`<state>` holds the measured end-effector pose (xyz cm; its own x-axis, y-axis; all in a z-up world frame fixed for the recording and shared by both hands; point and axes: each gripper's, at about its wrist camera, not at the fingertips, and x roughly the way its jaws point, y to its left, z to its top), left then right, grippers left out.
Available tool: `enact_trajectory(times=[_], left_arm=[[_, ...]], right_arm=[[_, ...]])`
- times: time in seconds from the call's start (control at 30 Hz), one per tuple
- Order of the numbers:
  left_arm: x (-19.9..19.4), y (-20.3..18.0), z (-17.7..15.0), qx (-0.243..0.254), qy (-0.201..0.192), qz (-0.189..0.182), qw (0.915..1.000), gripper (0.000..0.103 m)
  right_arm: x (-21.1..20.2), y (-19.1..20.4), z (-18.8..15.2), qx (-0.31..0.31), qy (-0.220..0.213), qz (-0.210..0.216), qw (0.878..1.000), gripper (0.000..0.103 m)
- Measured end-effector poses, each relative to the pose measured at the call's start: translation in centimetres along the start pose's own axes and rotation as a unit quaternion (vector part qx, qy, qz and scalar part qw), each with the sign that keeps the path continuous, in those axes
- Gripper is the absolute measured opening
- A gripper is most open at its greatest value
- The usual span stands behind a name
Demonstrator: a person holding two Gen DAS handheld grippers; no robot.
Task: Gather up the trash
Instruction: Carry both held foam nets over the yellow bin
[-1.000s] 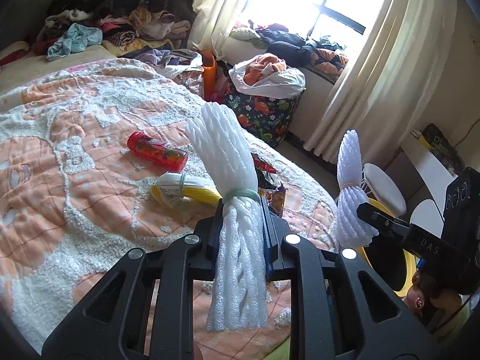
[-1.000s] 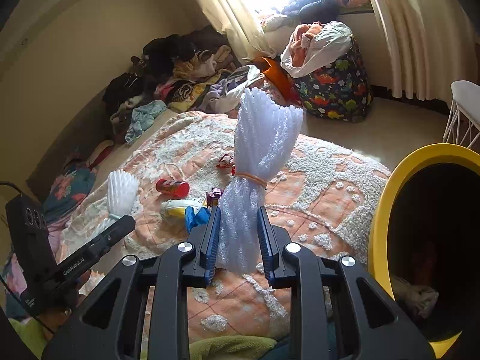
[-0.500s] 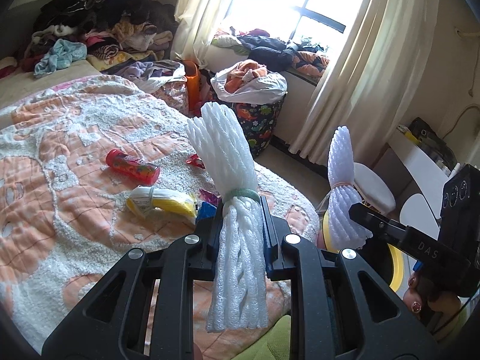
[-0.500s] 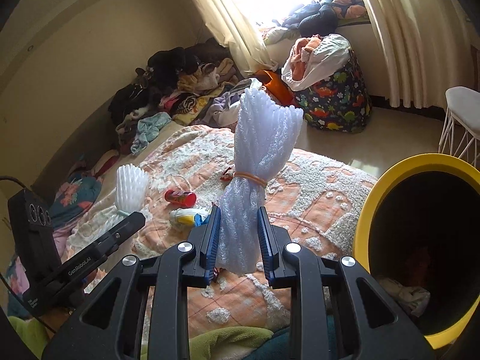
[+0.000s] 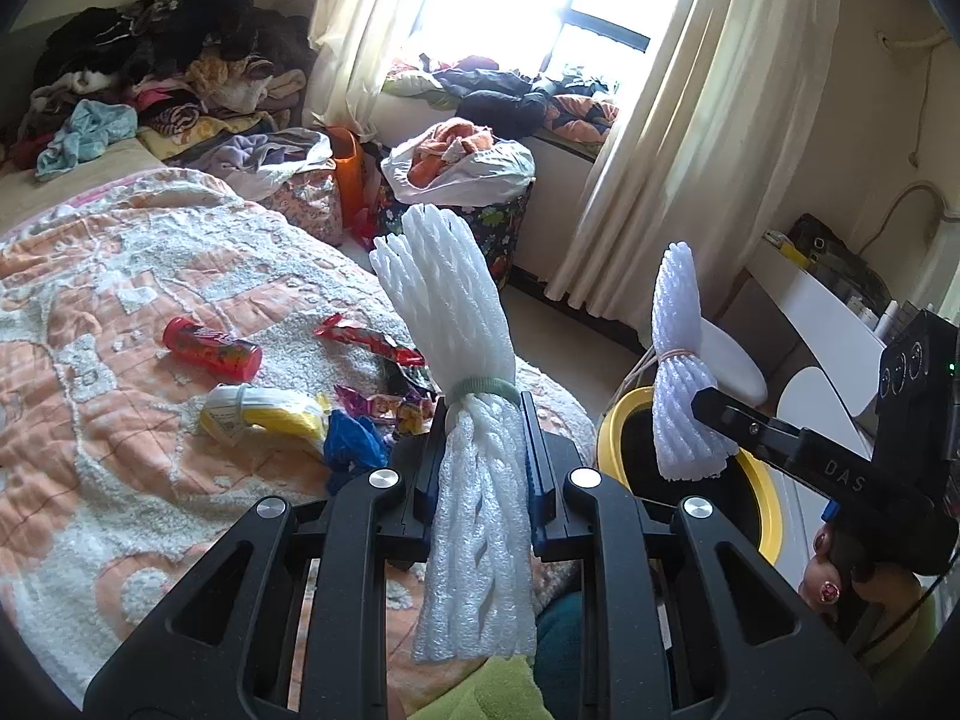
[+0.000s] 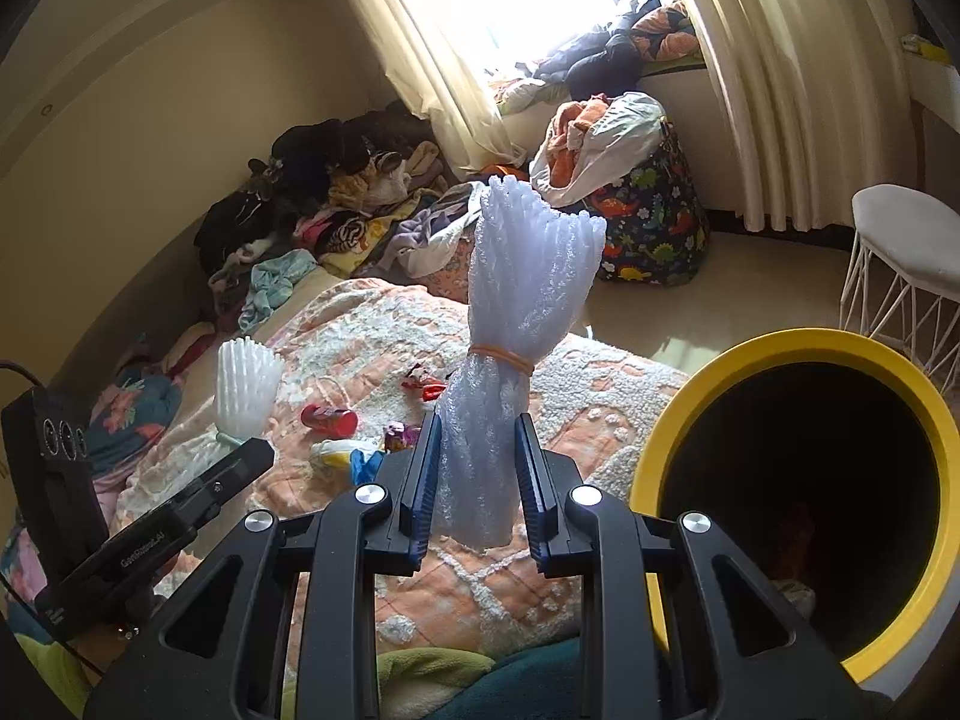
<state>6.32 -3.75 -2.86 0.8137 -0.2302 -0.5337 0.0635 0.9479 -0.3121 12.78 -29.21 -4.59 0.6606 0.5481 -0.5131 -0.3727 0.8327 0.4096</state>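
1. Compared with a second ago, both views are pulled back and a bit higher: more of the bed point(image 5: 90, 312) and floor is seen, and the yellow-rimmed bin point(image 6: 798, 354) is shown much fuller in the right wrist view.
2. The grips look unchanged. The left gripper point(image 5: 480, 456) is kept clamped on a white foam net bundle point(image 5: 462, 360), with the fingers point(image 5: 429, 462) pressed against its lower half.
3. The right gripper point(image 6: 477, 468) is likewise closed on a bluish foam net bundle point(image 6: 528, 300), pinched below its band.
4. The white bundle is tied at the waist with a pale green band, fanned out on top and drooping loose below. The bluish one is cinched with an orange rubber band and flared at the top too.
5. Both bundles are held in the air above the near edge of the bed, the bluish one just beside the bin.
6. Left on the bed: a red can point(image 5: 213, 348), a yellow and white tube point(image 5: 264, 414), a blue wrapper point(image 5: 354, 450) and candy wrappers point(image 5: 366, 339).
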Motion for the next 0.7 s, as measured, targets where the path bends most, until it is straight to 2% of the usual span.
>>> enact_trajectory(times=[0.7], left_arm=[[2.6,-6.7,0.2,0.049,0.018,-0.057,0.997,0.015]], right_arm=[[-2.1,-7.6,1.1,0.07,-0.03,-0.056,0.996,0.024]])
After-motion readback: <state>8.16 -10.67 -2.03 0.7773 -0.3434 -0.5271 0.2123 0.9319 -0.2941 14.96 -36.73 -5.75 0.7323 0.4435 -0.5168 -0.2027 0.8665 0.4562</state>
